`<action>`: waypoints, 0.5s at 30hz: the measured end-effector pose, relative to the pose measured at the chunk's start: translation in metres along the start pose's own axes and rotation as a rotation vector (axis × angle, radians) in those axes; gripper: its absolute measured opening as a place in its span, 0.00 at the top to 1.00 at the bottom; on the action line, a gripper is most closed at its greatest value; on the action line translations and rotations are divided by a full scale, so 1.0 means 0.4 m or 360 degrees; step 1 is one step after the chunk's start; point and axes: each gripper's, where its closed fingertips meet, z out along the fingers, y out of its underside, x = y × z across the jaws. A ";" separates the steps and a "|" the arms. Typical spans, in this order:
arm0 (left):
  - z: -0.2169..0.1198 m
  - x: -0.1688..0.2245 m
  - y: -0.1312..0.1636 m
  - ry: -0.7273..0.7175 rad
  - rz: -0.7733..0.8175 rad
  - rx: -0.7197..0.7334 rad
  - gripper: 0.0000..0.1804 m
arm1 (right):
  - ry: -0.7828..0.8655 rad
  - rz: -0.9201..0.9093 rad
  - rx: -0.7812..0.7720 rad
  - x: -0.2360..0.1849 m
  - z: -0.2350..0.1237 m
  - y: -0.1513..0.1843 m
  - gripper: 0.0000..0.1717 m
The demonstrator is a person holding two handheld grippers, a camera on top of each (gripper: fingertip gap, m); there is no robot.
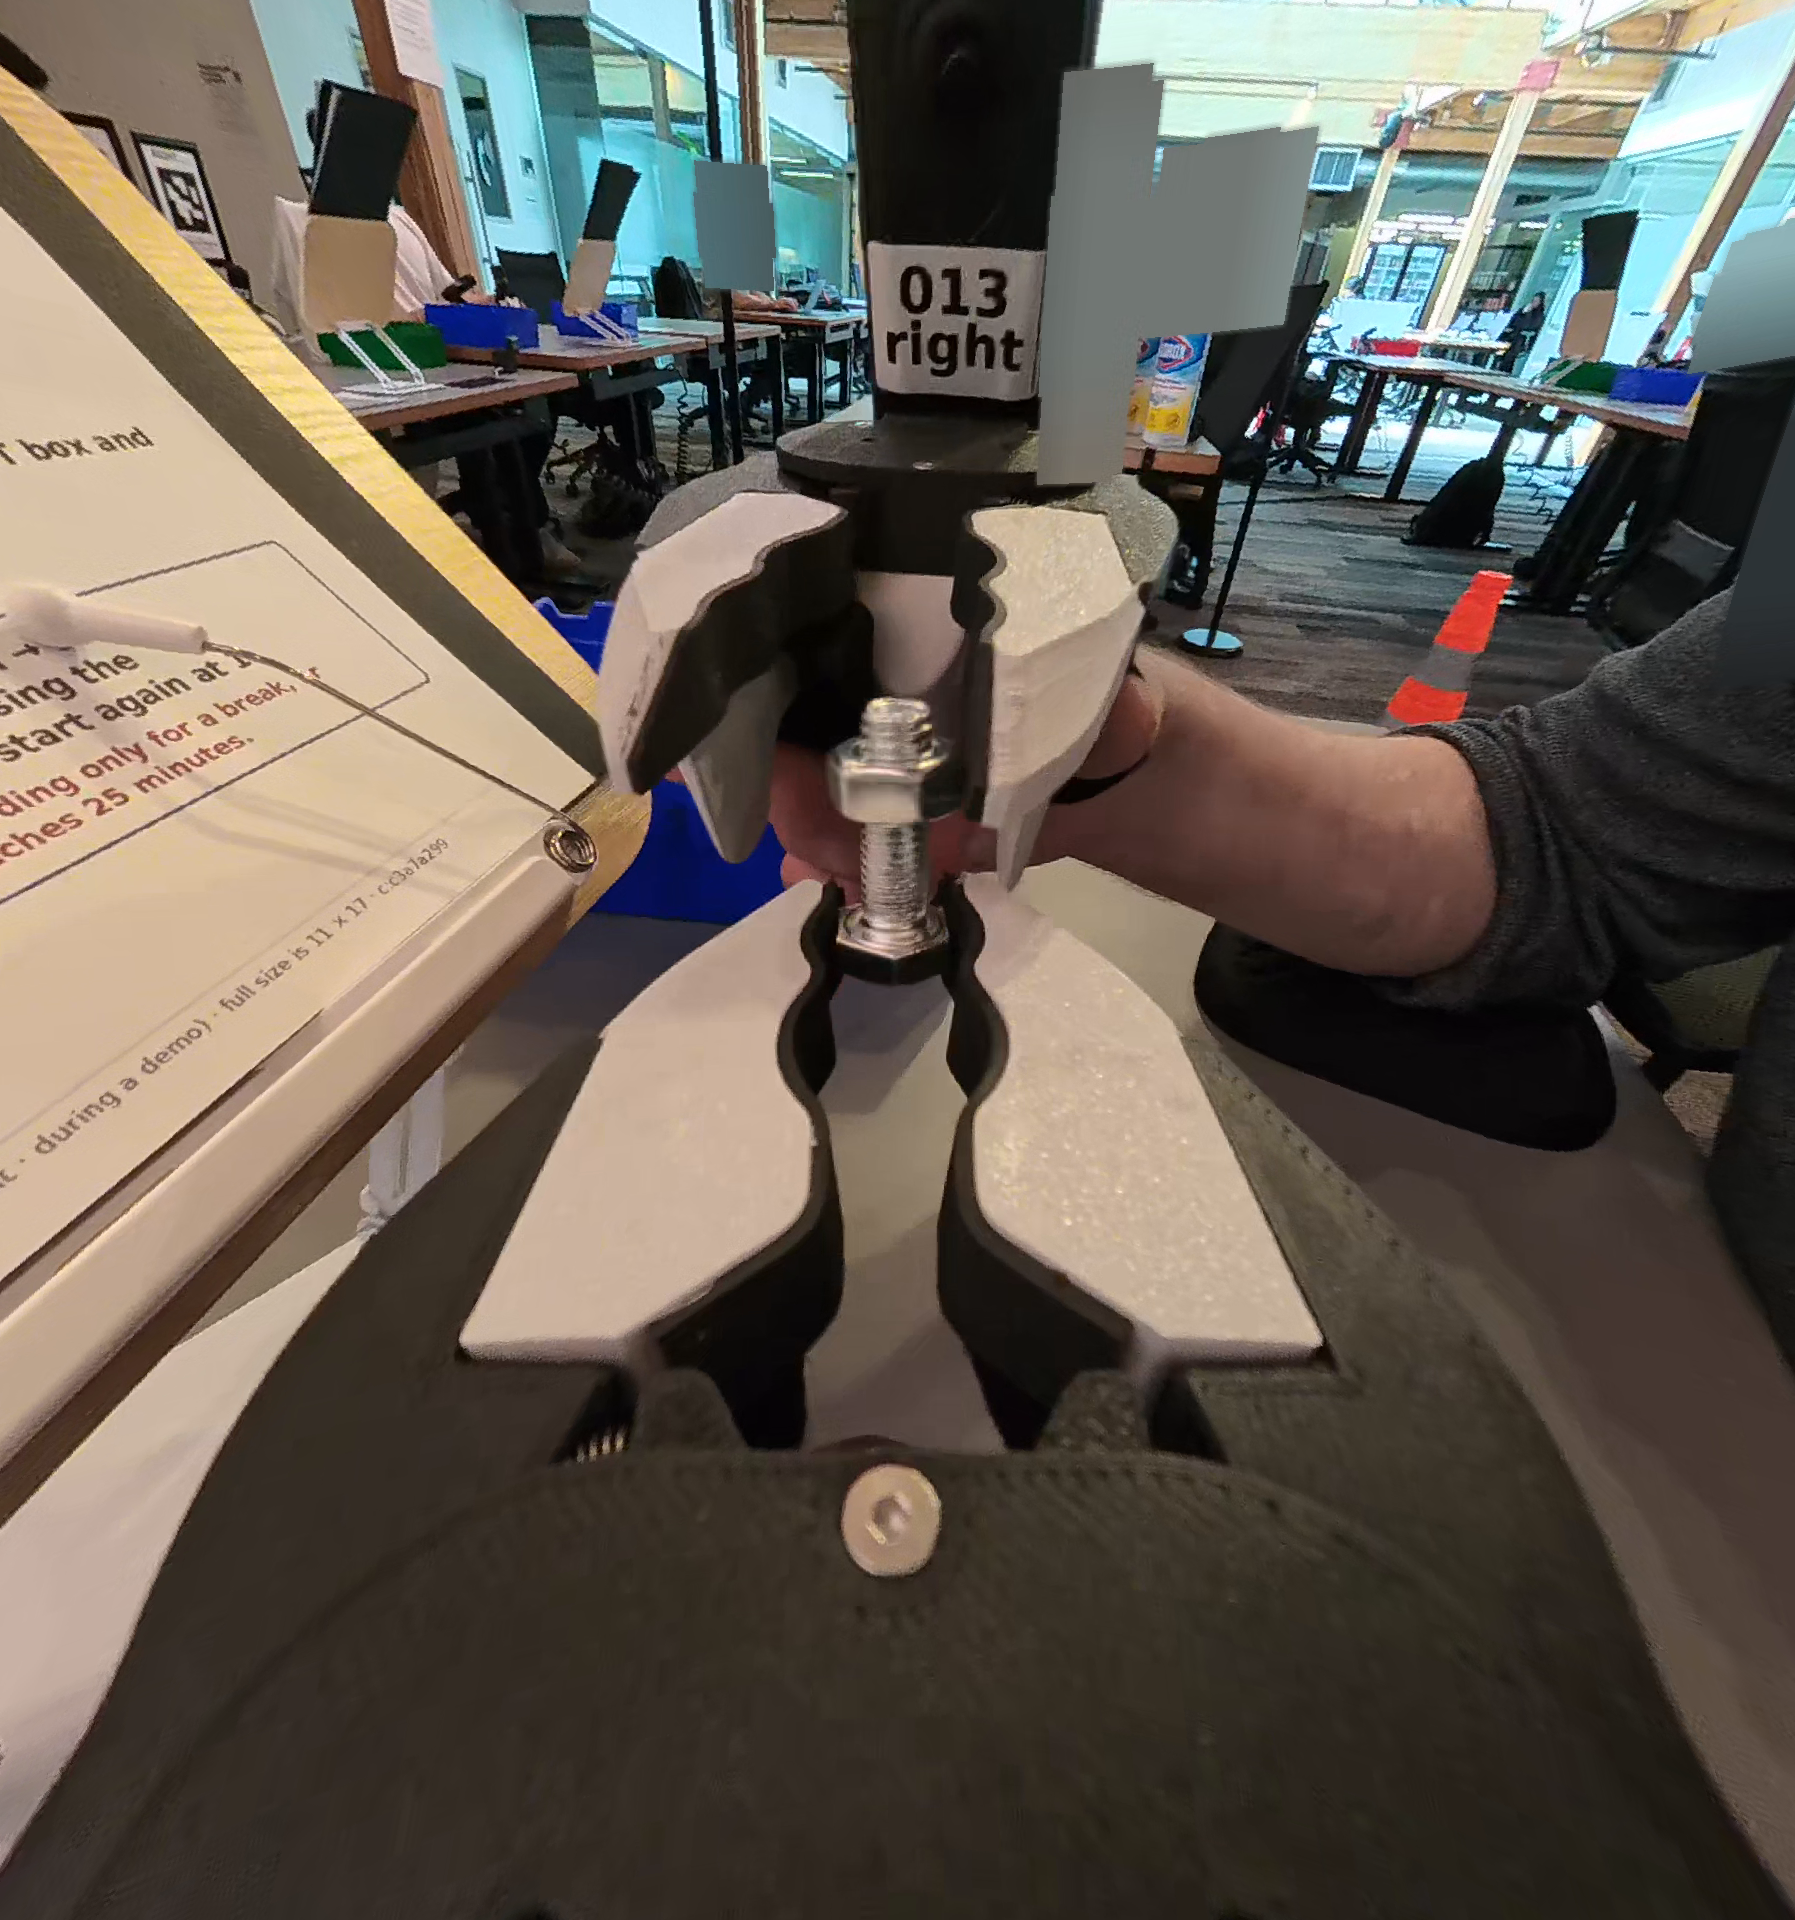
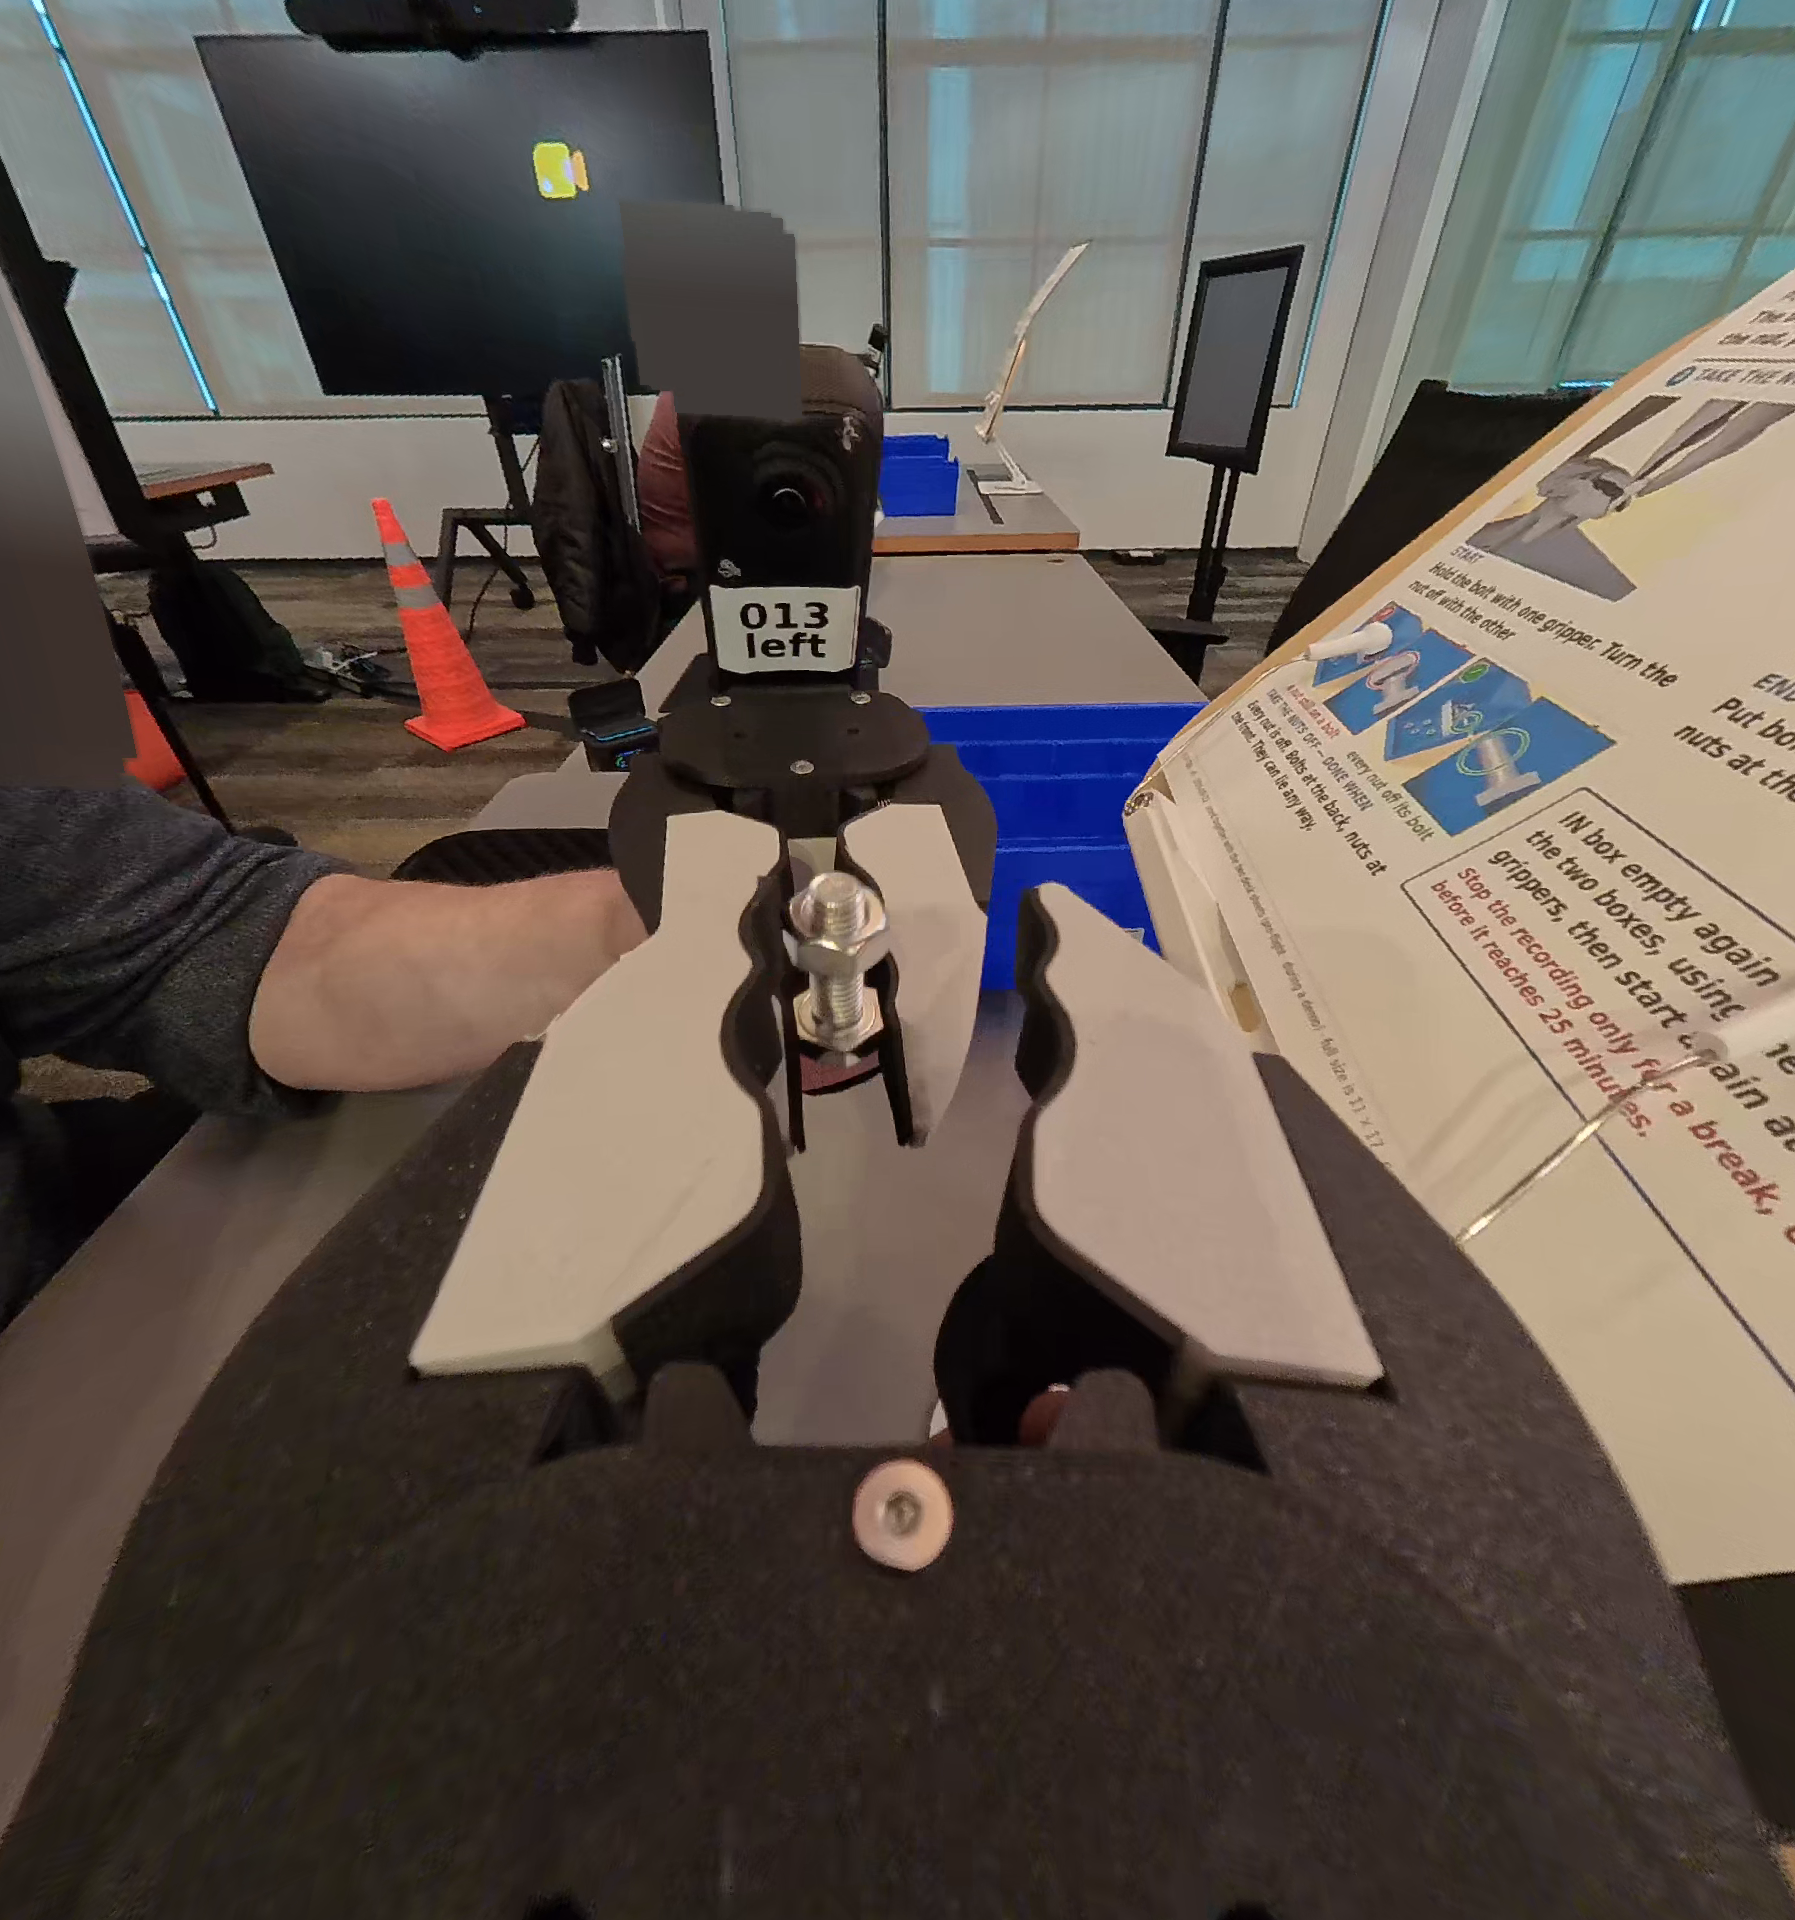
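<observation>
Bolt [image 1: 888,862] upright, head clamped in left claw [image 1: 891,935], right claw [image 2: 898,966] spread around its nut [image 1: 888,784]

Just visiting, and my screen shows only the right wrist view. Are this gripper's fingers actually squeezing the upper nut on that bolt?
Observer: No. The left wrist view shows the right gripper open: one finger stands well clear of the upper nut, and the other sits right beside it.
Operator: What keeps the bolt upright, then?
Observer: The left gripper clamps the bolt at its bottom end, both fingers pressed against the hex piece there.
Operator: Who's holding my gripper?
Observer: A person's hand grips it from behind, on a bare forearm with a dark grey sleeve.
</observation>
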 end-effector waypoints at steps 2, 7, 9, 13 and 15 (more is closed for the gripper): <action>-0.004 0.000 -0.001 0.0012 -0.0018 0.0003 0.90 | -0.0006 -0.0008 0.0004 0.003 -0.011 -0.001 0.75; -0.015 -0.010 -0.004 -0.0009 -0.0032 0.0008 0.90 | -0.0010 -0.0007 0.0052 0.015 -0.040 -0.009 0.78; -0.009 -0.008 0.000 -0.0017 -0.0016 -0.0006 0.90 | -0.0024 -0.0019 0.0040 0.005 -0.032 -0.010 0.77; 0.004 0.001 0.005 0.0006 -0.0015 -0.0018 0.90 | -0.0029 -0.0028 0.0025 -0.009 -0.001 -0.002 0.76; 0.003 0.004 -0.001 0.0020 -0.0025 0.0010 0.90 | -0.0025 -0.0021 0.0000 -0.003 0.000 0.008 0.76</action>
